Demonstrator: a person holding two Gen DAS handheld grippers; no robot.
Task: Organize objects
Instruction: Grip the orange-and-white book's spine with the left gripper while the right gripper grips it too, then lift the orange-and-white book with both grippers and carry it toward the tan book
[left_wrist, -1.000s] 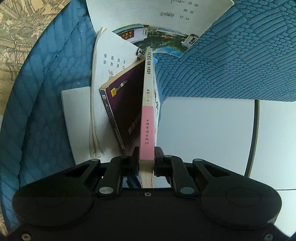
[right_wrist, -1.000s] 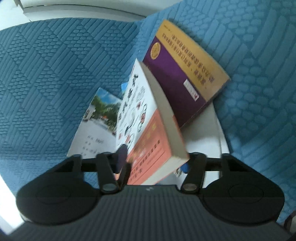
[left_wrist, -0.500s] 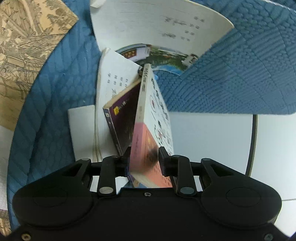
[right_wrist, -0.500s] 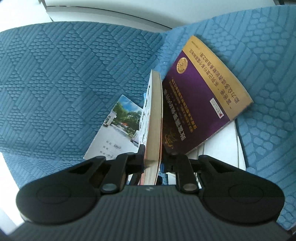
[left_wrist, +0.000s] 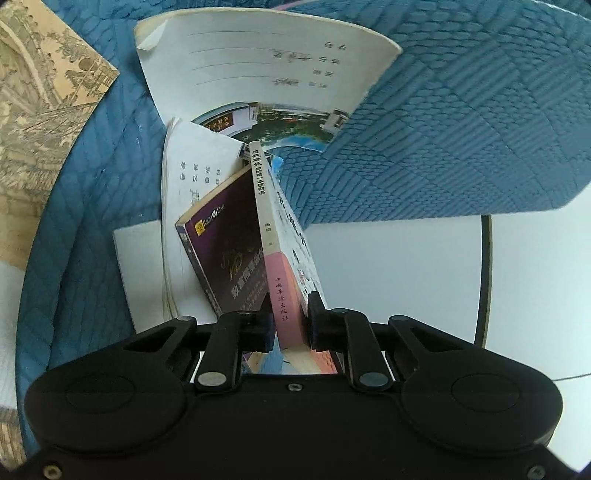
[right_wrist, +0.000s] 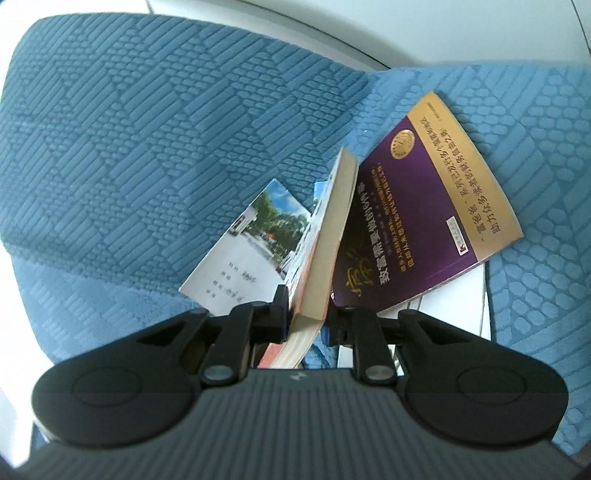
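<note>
Your left gripper (left_wrist: 290, 319) is clamped on the spine end of the pink-and-white book (left_wrist: 286, 295), which stands on edge at the centre of the left wrist frame, its spine facing the camera. Half a second ago the book was twisted there so its white cover showed to the right; now it has swung back nearly edge-on, with only a sliver of cover visible.

Your right gripper (right_wrist: 306, 317) grips the same book (right_wrist: 325, 254) by its page edge, at the lower centre of the right wrist frame. A second ago those fingers stood wide apart around it; half a second ago they had closed, and they remain closed. The book leans a little to the right there, where it stood straighter before.

The purple book (left_wrist: 225, 254) lies flat just left of the held book in the left view, resting on white booklets (left_wrist: 192, 177), and it sits at centre right in the right view (right_wrist: 417, 206). The photo-cover notebook (left_wrist: 258, 77) fills the upper centre of the left frame, larger and more fully in view than before, and appears at centre left in the right view (right_wrist: 255, 251). Everything rests on the blue quilted cloth (right_wrist: 147, 129). A tan illustrated sheet (left_wrist: 40, 122) shows at upper left of the left frame.
</note>
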